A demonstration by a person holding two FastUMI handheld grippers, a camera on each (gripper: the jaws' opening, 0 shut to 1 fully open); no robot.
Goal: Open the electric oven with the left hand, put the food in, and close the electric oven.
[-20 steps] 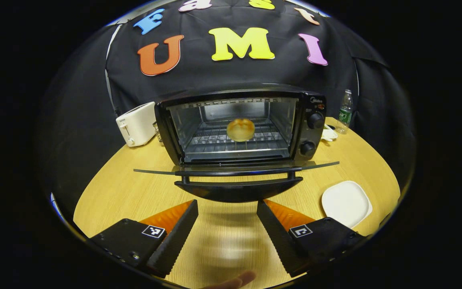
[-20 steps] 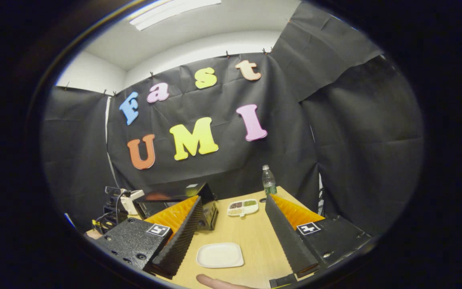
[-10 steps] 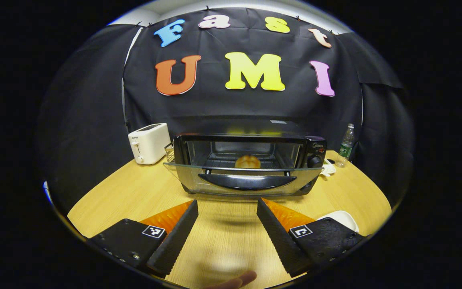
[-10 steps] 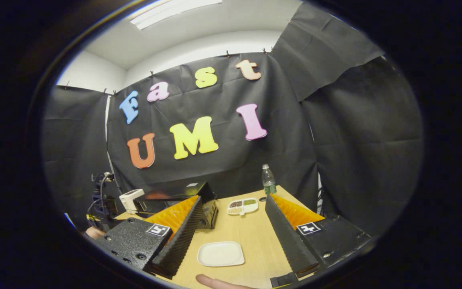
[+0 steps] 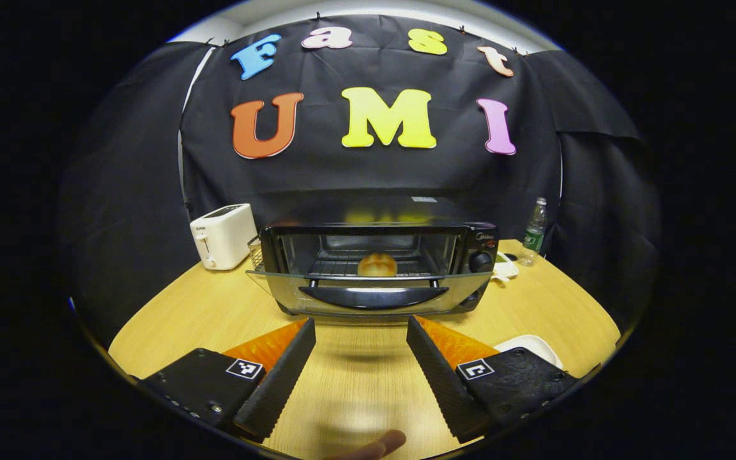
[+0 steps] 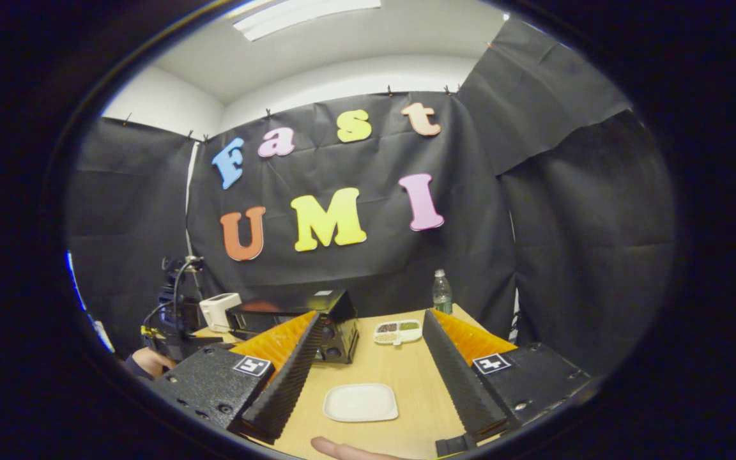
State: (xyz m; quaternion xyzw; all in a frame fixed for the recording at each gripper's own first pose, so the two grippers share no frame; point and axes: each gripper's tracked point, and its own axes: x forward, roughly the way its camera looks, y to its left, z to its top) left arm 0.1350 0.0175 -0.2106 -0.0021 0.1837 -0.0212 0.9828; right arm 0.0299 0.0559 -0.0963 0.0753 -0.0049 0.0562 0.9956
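Observation:
The black electric oven (image 5: 478, 243) stands mid-table with its glass door (image 5: 368, 281) hanging ajar, tilted out at the top. Its curved handle (image 5: 374, 296) faces me. A round golden bun (image 5: 377, 264) rests on the wire rack inside. My left gripper (image 5: 360, 326) is open and empty, a short way in front of the handle and not touching it. My right gripper (image 6: 373, 319) is open and empty too, held above the table off to the oven's (image 6: 337, 332) right side. The left gripper (image 6: 175, 316) with its cables appears far left in the right gripper view.
A white toaster (image 5: 222, 235) sits left of the oven. A water bottle (image 5: 534, 231) and a small dish (image 5: 503, 268) are at its right. A white plate (image 6: 360, 402) lies under my right gripper, a divided snack tray (image 6: 397, 331) beyond it.
The oven door has swung up from lying flat to partly raised. My left gripper has drawn back from the oven and stayed open. The right gripper has shifted only slightly.

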